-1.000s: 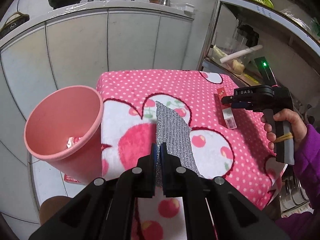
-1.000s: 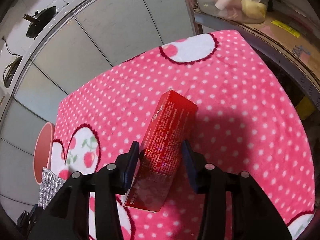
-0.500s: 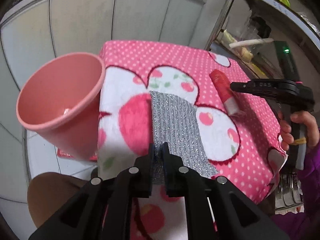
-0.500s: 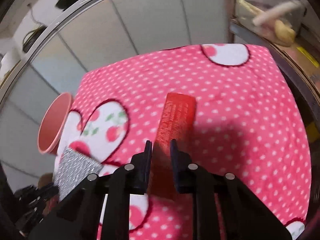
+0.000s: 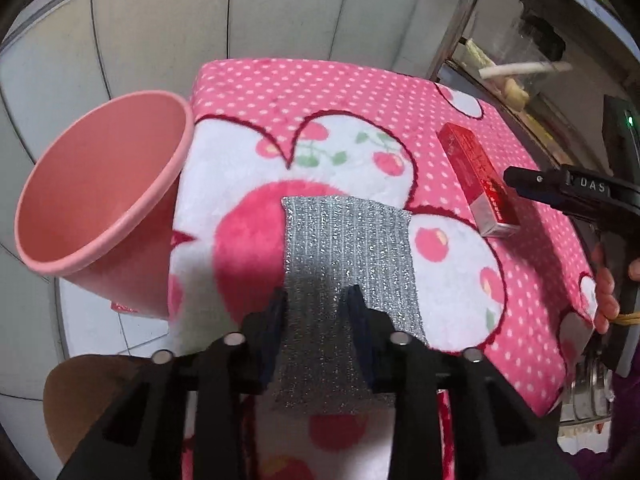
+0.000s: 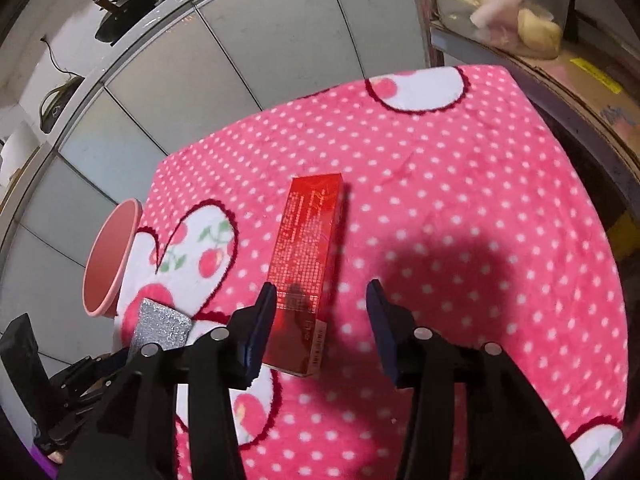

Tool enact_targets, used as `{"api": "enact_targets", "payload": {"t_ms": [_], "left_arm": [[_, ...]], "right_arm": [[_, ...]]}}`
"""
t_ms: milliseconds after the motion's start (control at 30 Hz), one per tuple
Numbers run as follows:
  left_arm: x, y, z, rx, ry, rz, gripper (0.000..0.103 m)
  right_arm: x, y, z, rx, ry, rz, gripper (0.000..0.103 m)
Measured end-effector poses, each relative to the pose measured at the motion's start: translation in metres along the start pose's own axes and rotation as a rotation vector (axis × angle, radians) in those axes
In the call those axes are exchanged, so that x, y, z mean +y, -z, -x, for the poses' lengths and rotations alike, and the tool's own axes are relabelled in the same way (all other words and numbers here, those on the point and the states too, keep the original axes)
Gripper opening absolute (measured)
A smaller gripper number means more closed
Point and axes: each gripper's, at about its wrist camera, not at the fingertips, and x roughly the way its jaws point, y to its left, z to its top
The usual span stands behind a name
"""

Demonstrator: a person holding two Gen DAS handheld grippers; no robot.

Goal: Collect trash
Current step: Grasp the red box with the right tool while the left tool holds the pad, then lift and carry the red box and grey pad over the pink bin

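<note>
A silver glittery sheet (image 5: 344, 264) lies flat on the pink cherry-print blanket (image 5: 320, 92). My left gripper (image 5: 316, 308) is open, its jaws either side of the sheet's near part. A red carton (image 6: 306, 256) lies on the blanket. My right gripper (image 6: 322, 316) is open over its near end, the carton close to the left finger. The carton (image 5: 476, 178) and right gripper (image 5: 516, 178) also show in the left wrist view. A pink bin (image 5: 100, 200) stands at the blanket's left edge; it shows in the right wrist view (image 6: 110, 256).
White cabinet doors (image 5: 160, 40) stand behind the blanket. A metal shelf (image 6: 520, 52) with a container of food is at the right. Pans (image 6: 124, 4) sit on the counter above. The blanket's right edge (image 5: 568, 360) drops off near my right hand.
Both grippers have opened. The left one let go of the silver sheet, which now lies flat. The right one let go of the red carton, which rests on the blanket.
</note>
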Motion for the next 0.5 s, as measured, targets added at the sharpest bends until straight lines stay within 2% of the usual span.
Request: {"api": "enact_targets", "payload": {"t_ms": [33,67,200,333,500], "left_arm": [[-0.002,0.0,0.001,-0.013,-0.029,-0.017,0.009],[-0.003,0.0,0.003,-0.02,-0.034,-0.026,0.006],[0.001,-0.003,0.022,-0.079,0.013,-0.011,0.005],[-0.001,-0.007,0.045,-0.165,0.018,-0.027,0.005],[0.001,-0.011,0.062,-0.222,0.017,-0.021,0.005]], "right_arm": [[0.001,0.0,-0.002,0.004,0.003,0.001,0.047],[0.002,-0.001,-0.006,0.011,0.008,0.003,0.047],[0.011,-0.002,-0.018,0.023,0.02,0.025,0.048],[0.029,-0.004,-0.024,0.024,0.029,0.057,0.048],[0.042,-0.003,-0.028,-0.008,0.078,0.091,0.048]]}}
